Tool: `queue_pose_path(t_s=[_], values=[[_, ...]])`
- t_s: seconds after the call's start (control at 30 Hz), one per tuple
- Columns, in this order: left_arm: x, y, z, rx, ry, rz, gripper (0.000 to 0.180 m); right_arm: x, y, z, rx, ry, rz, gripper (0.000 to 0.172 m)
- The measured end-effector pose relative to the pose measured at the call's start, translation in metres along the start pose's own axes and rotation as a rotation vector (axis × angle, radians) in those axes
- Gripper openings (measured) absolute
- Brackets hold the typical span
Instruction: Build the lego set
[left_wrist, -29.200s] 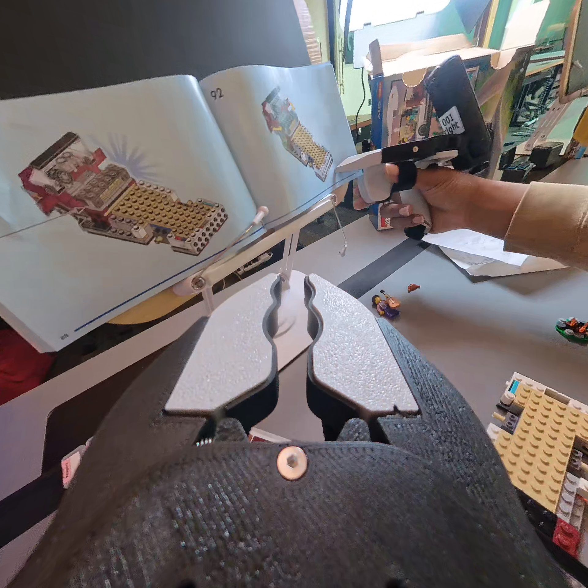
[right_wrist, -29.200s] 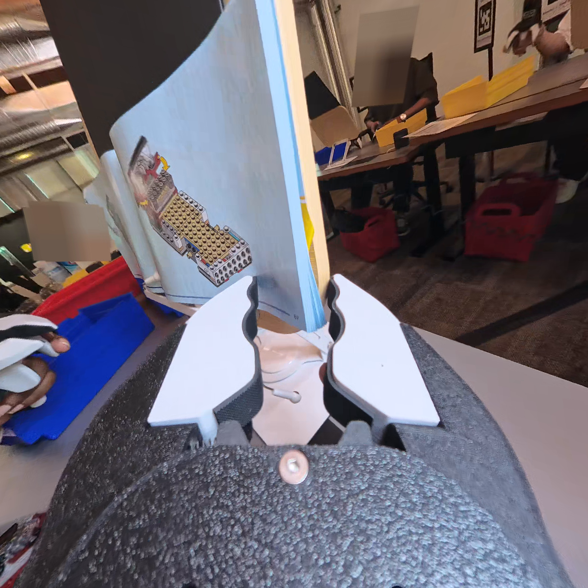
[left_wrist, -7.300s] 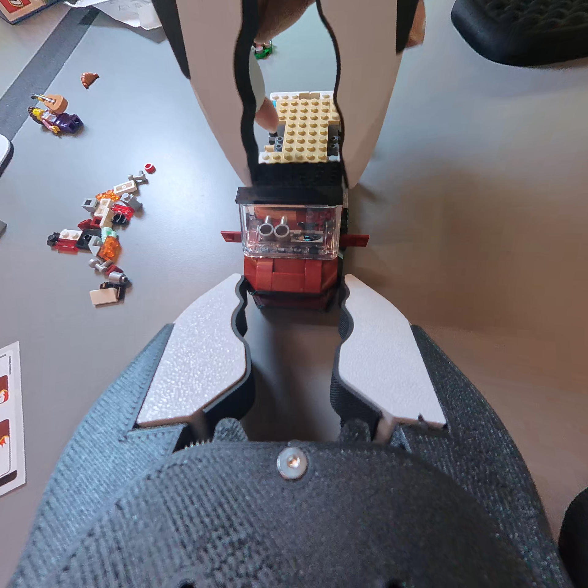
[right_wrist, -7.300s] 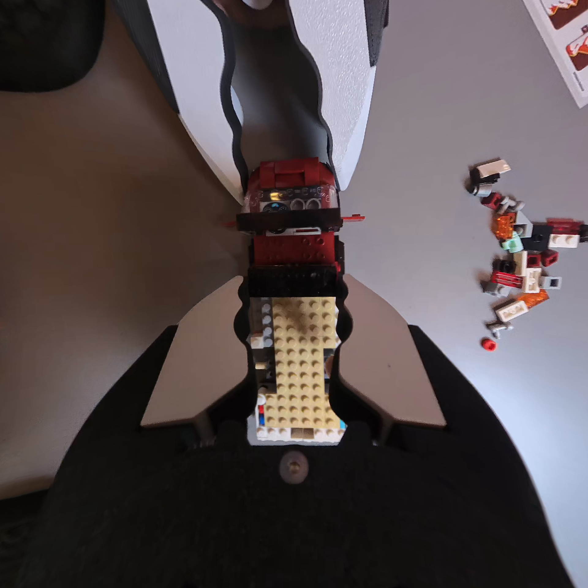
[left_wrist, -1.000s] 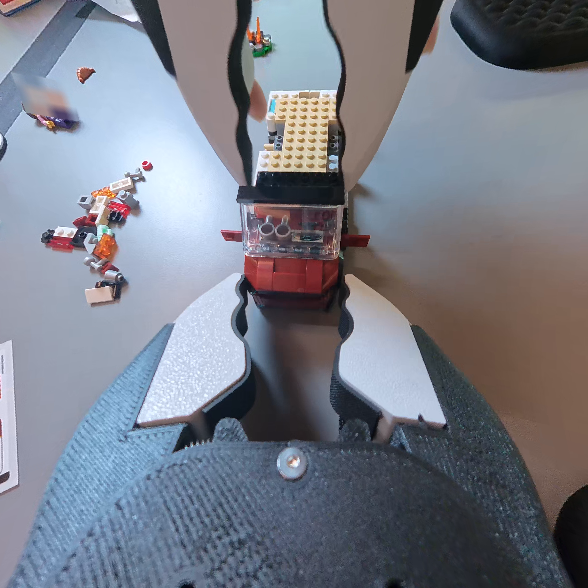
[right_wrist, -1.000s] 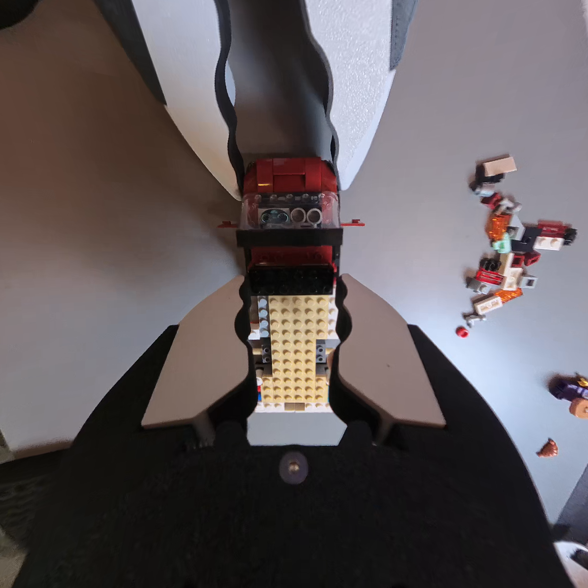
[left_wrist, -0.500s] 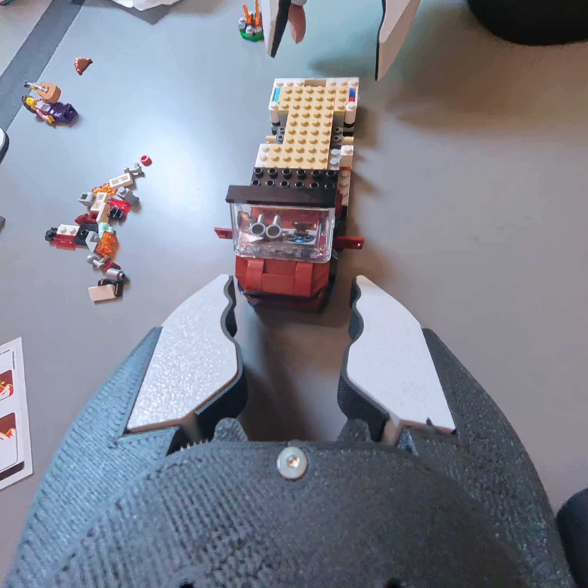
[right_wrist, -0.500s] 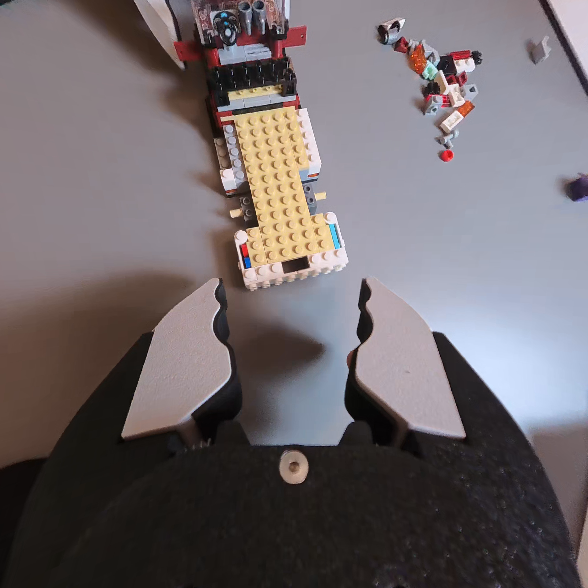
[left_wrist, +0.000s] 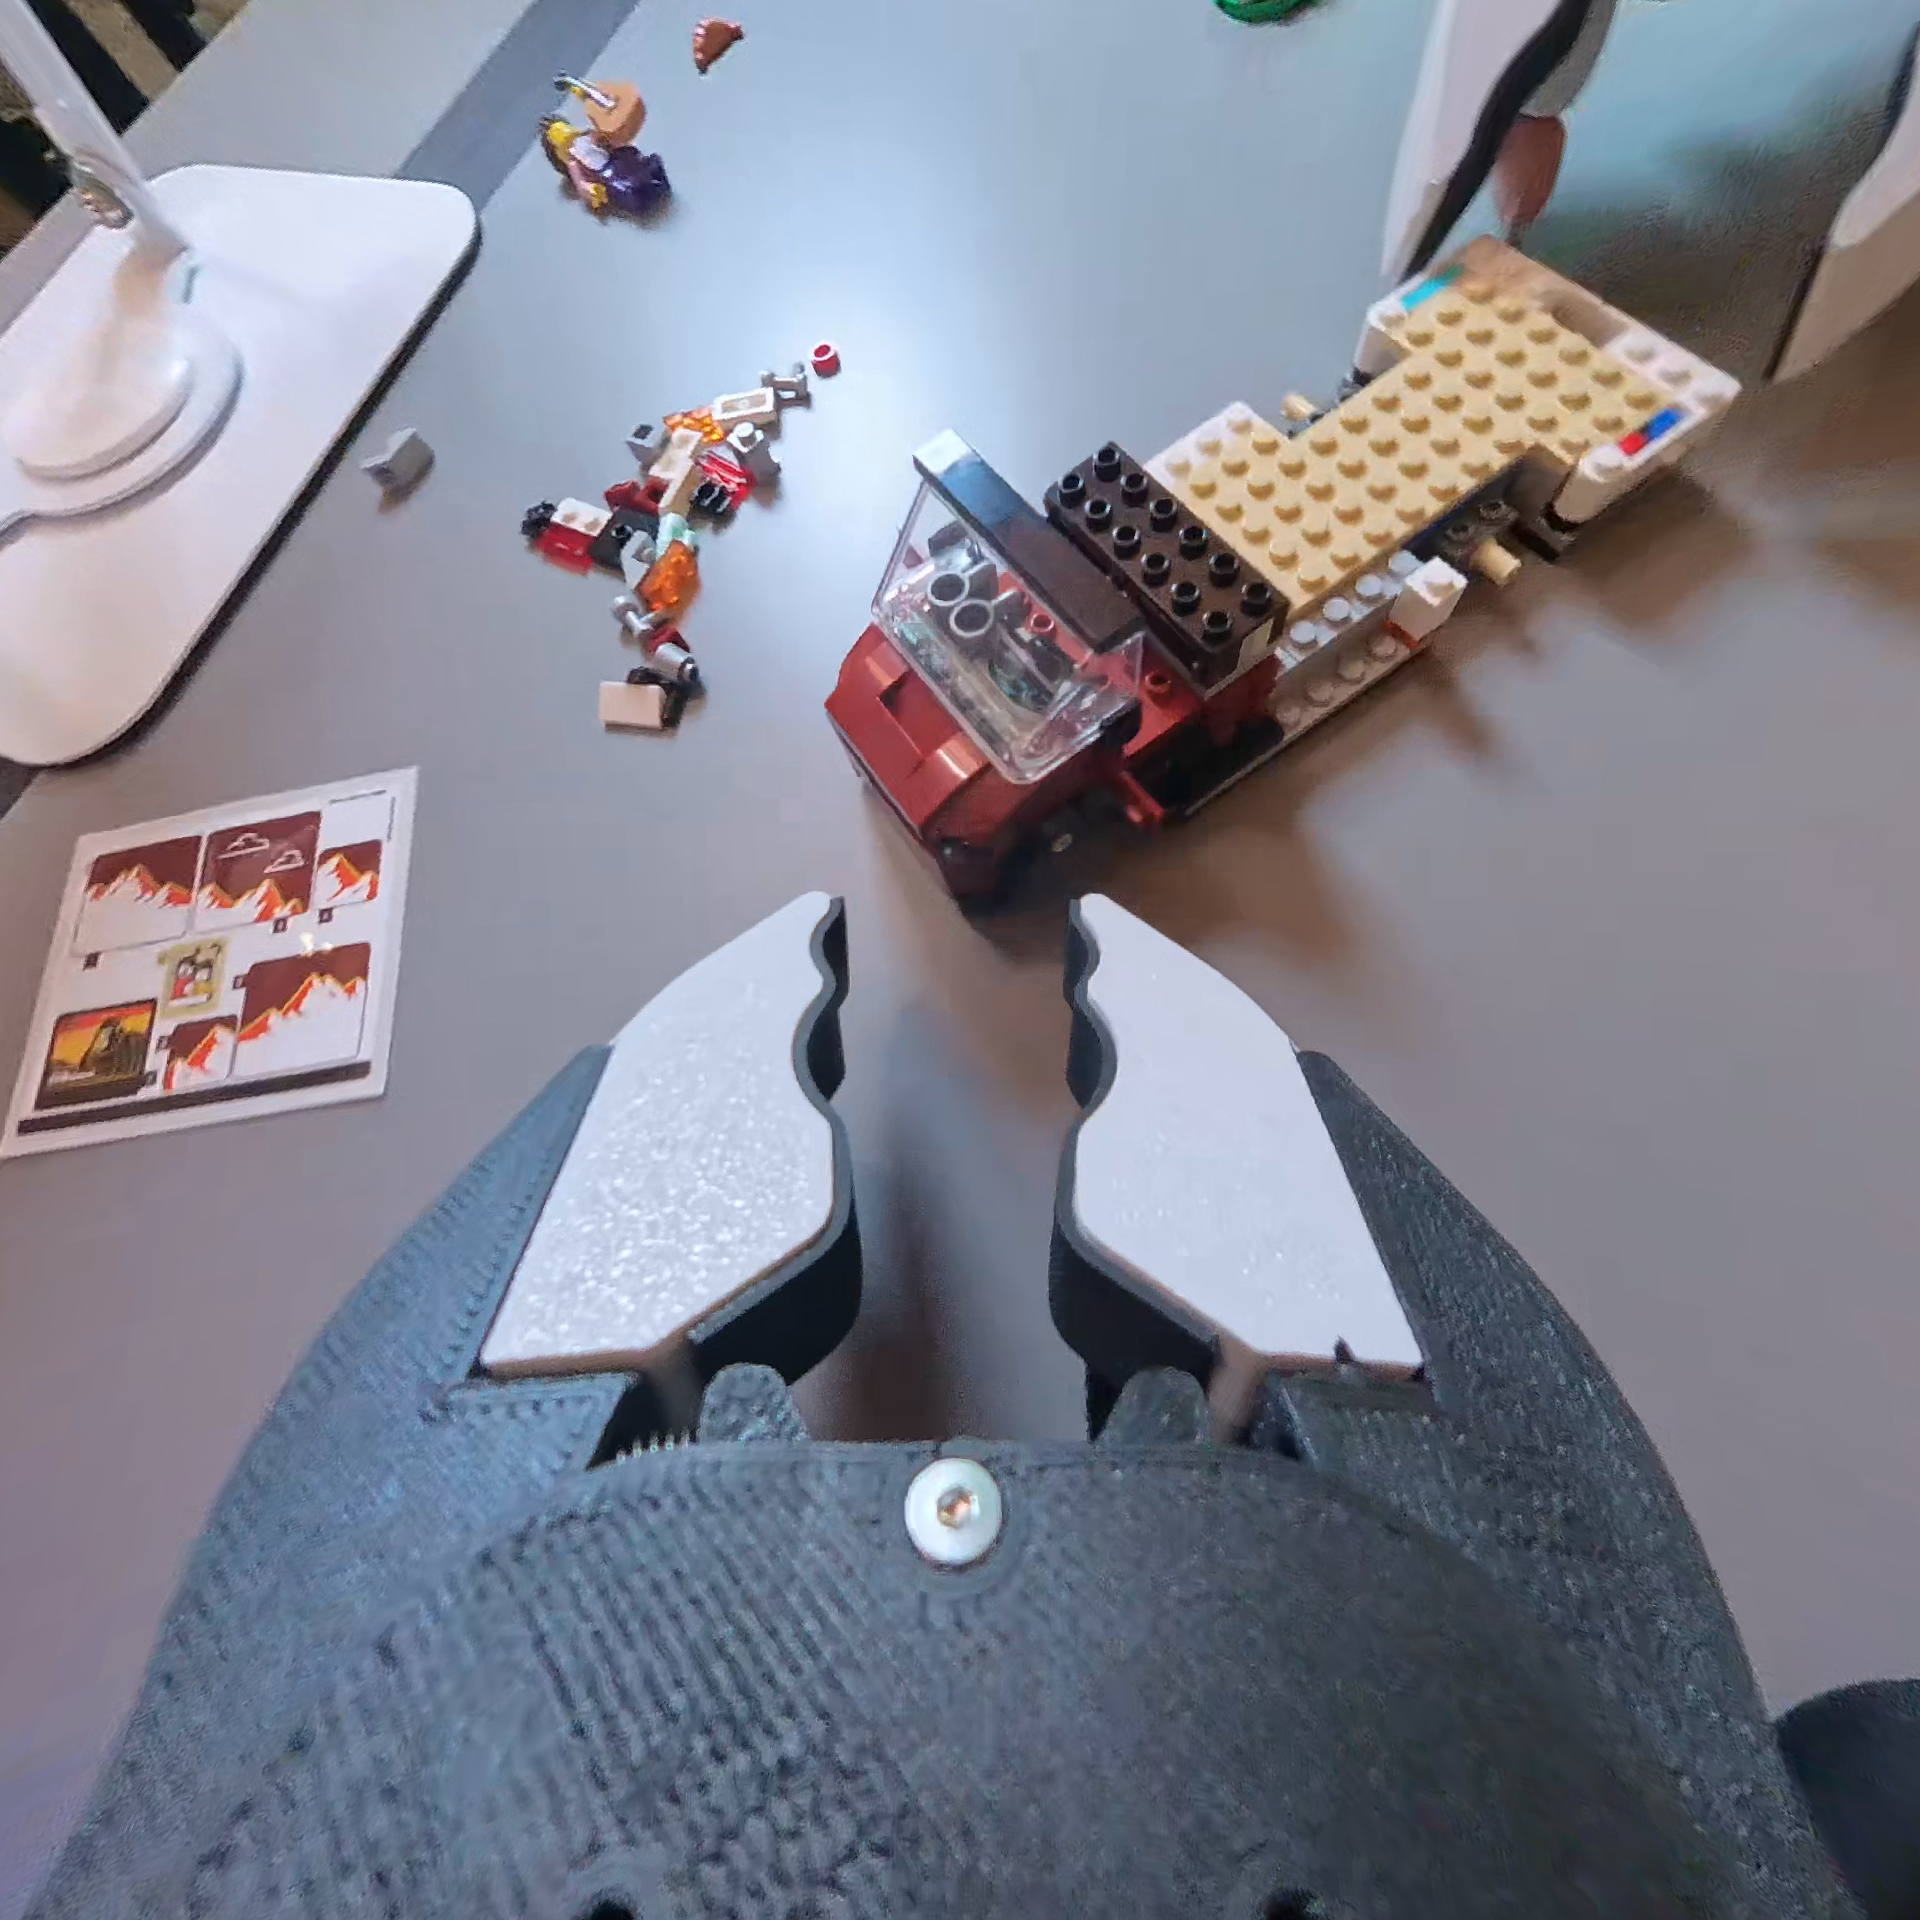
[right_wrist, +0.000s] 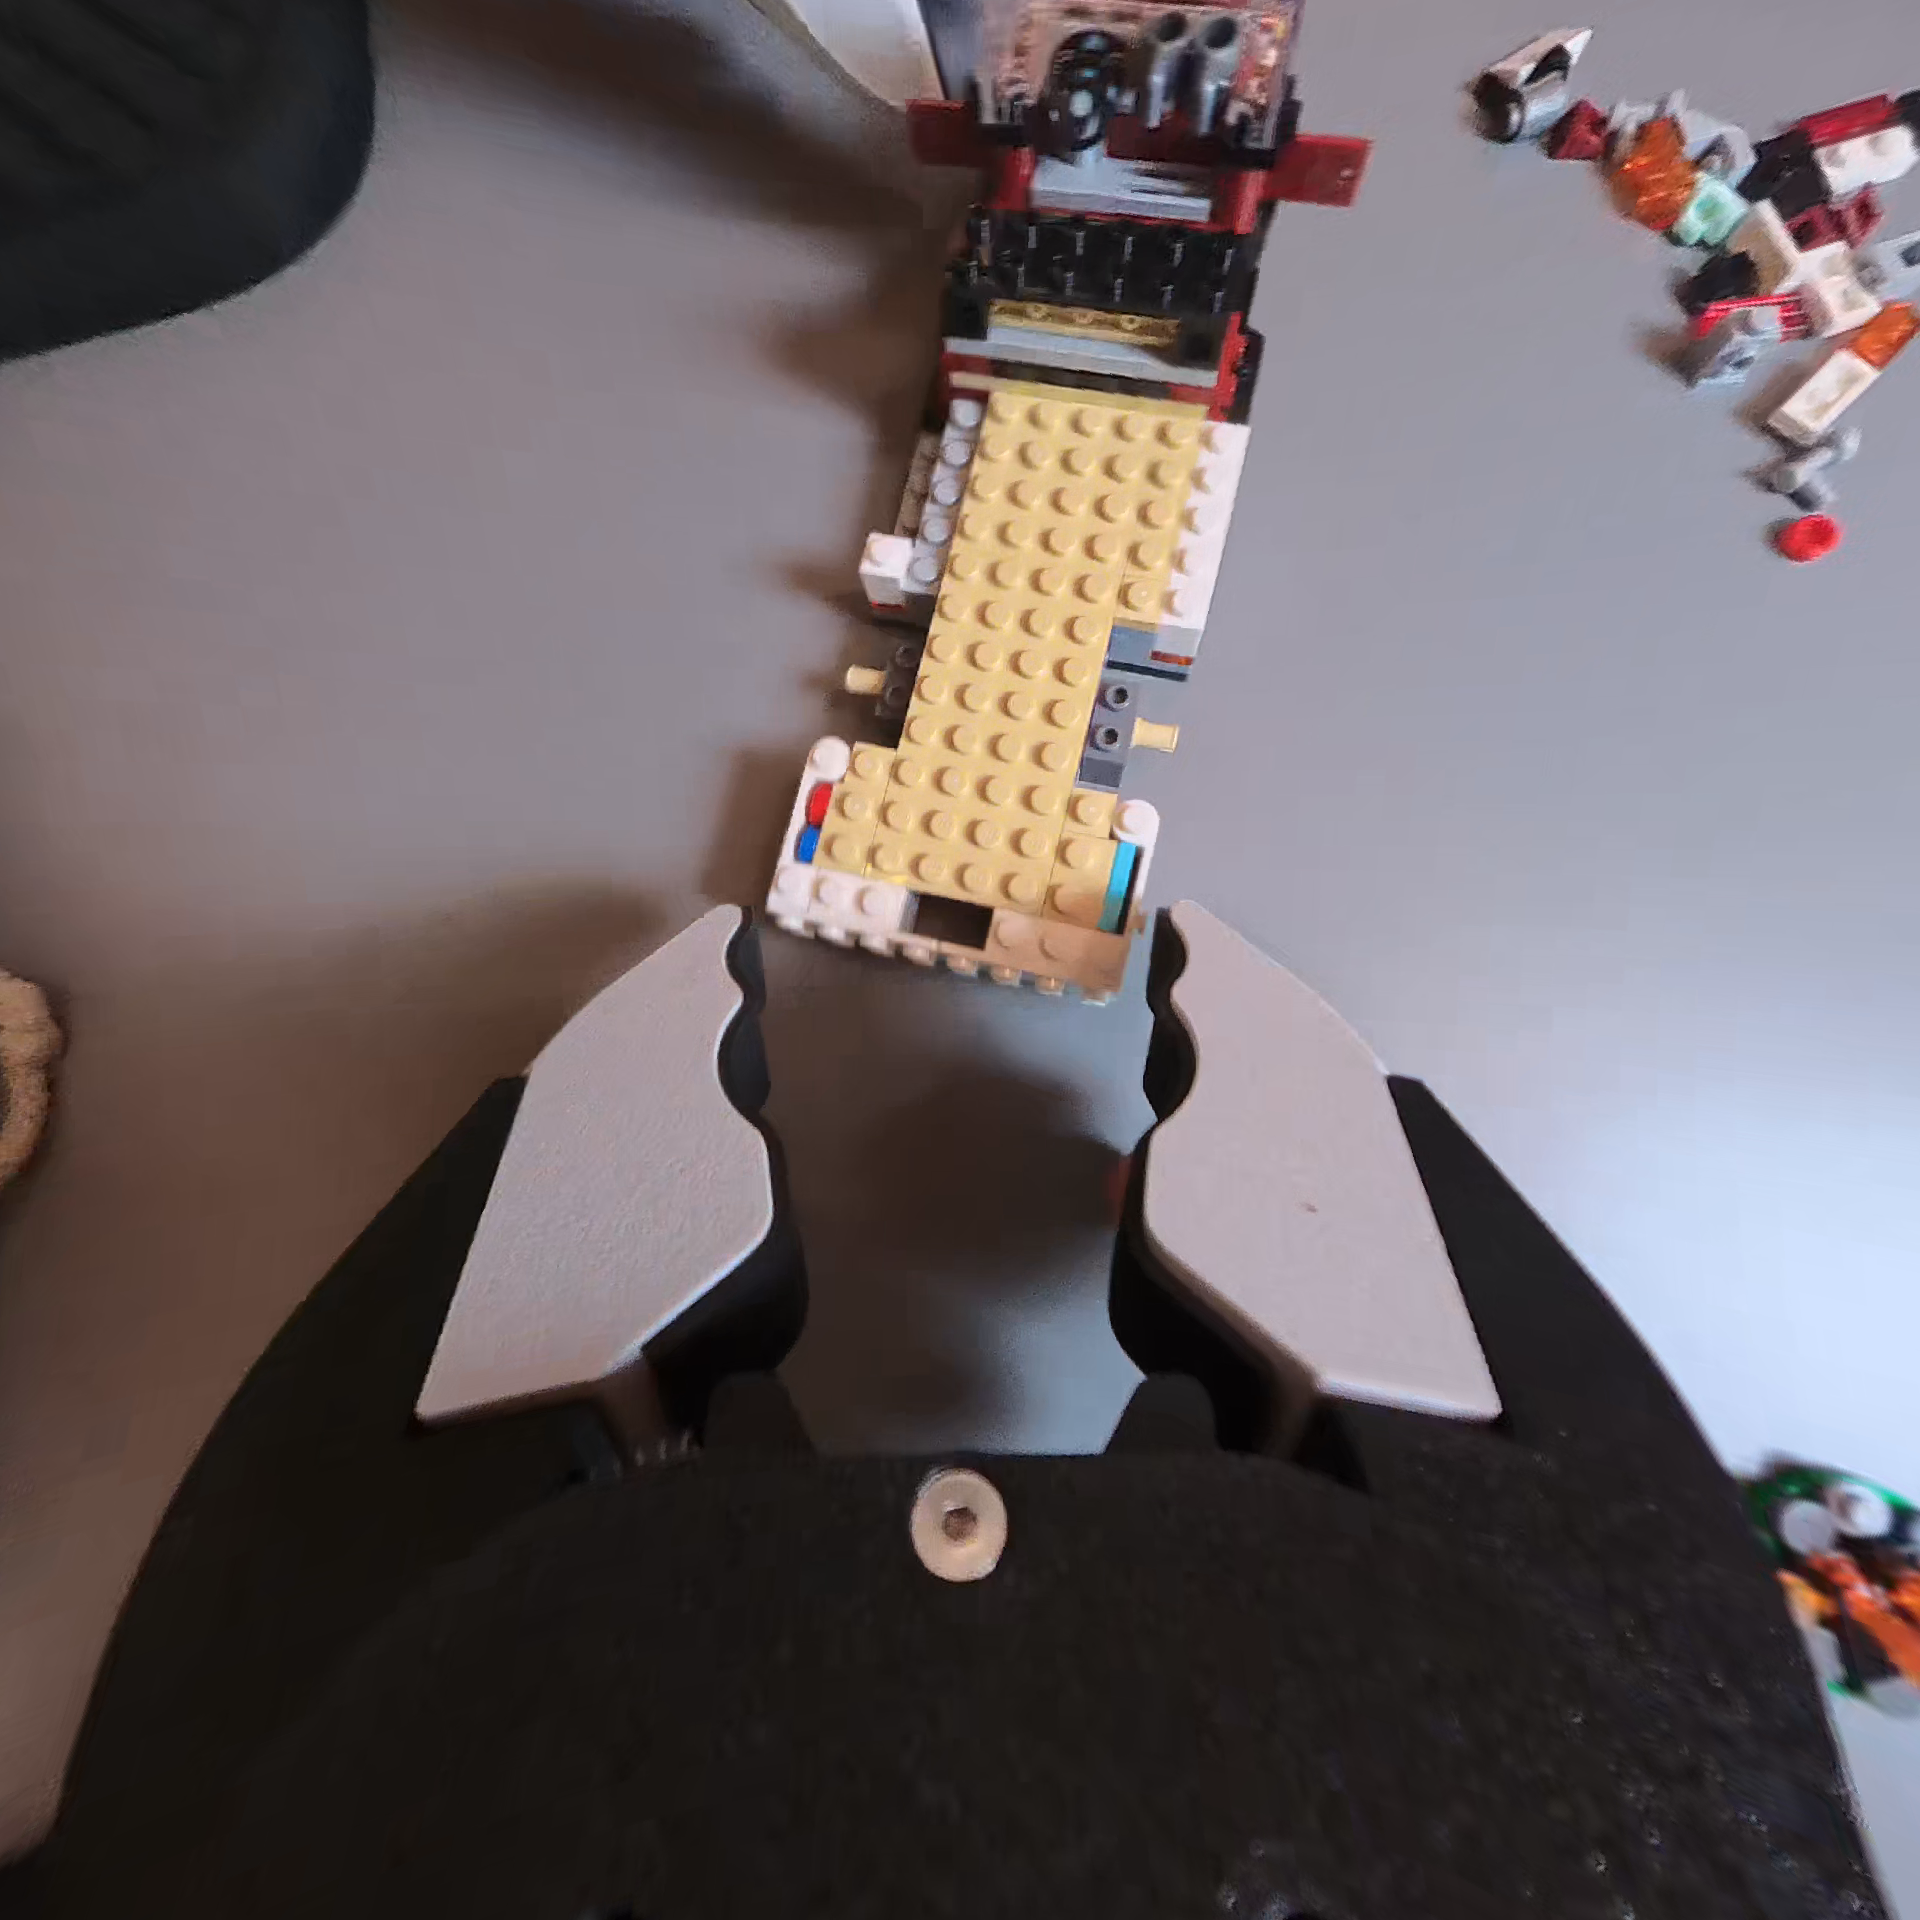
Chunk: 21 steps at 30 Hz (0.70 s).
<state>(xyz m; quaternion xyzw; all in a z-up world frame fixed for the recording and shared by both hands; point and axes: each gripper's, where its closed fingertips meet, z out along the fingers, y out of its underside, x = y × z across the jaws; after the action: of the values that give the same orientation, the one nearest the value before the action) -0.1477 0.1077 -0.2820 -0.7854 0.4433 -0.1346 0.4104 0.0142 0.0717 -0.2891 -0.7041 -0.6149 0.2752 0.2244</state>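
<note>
Left wrist view: the left gripper (left_wrist: 956, 914) hangs over the grey desk (left_wrist: 1455, 1039) with its jaws parted and nothing between them. Just ahead of the fingertips, not touching, sits the dark red nose of a brick-built truck (left_wrist: 1226, 582), which lies at a slant towards the upper right. A clear windscreen piece covers the cab, black studded bricks follow, and a tan studded deck with white edging forms the rear. At that rear end the right gripper (left_wrist: 1621, 229) shows, its white fingers (left_wrist: 1444, 135) standing either side of the tail; contact cannot be judged here. This view alone shows the sticker sheet (left_wrist: 218, 966) lying flat at the left, the white stand base (left_wrist: 208, 416) at the upper left, a lone grey piece (left_wrist: 398, 457) beside it, a small figure (left_wrist: 608, 156) and a brown piece (left_wrist: 717, 42). A heap of loose bricks (left_wrist: 675, 530) lies left of the truck.

Right wrist view: the right gripper (right_wrist: 951, 935) is released, jaws wide, with the truck's (right_wrist: 1049, 644) white tail edge just between the fingertips; a gap shows at the left pad, while the right pad is very close and contact is unclear. Only this view shows the rectangular hole in the tail, the red and blue studs at its left corner and the side pegs. The loose bricks (right_wrist: 1766, 229) lie at the upper right, a green and orange piece (right_wrist: 1849, 1579) at the lower right
</note>
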Motion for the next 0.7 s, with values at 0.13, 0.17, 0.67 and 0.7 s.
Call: queue_pose_path(t_s=[0.13,0.17,0.67,0.7], values=[[0.003,-0.017,-0.018,0.05,-0.082,-0.001,0.039,-0.023,0.001,-0.008,0.089,-0.101,0.011,0.065],[0.007,-0.022,-0.019,0.054,-0.092,0.014,0.039,-0.024,0.0,-0.01,0.118,-0.118,0.014,0.063],[0.047,-0.069,0.005,-0.032,-0.153,0.228,0.032,0.006,0.007,-0.022,0.203,-0.05,0.025,0.055],[0.05,-0.07,0.007,-0.037,-0.142,0.23,0.027,0.006,0.007,-0.022,0.203,-0.05,0.022,0.055]])
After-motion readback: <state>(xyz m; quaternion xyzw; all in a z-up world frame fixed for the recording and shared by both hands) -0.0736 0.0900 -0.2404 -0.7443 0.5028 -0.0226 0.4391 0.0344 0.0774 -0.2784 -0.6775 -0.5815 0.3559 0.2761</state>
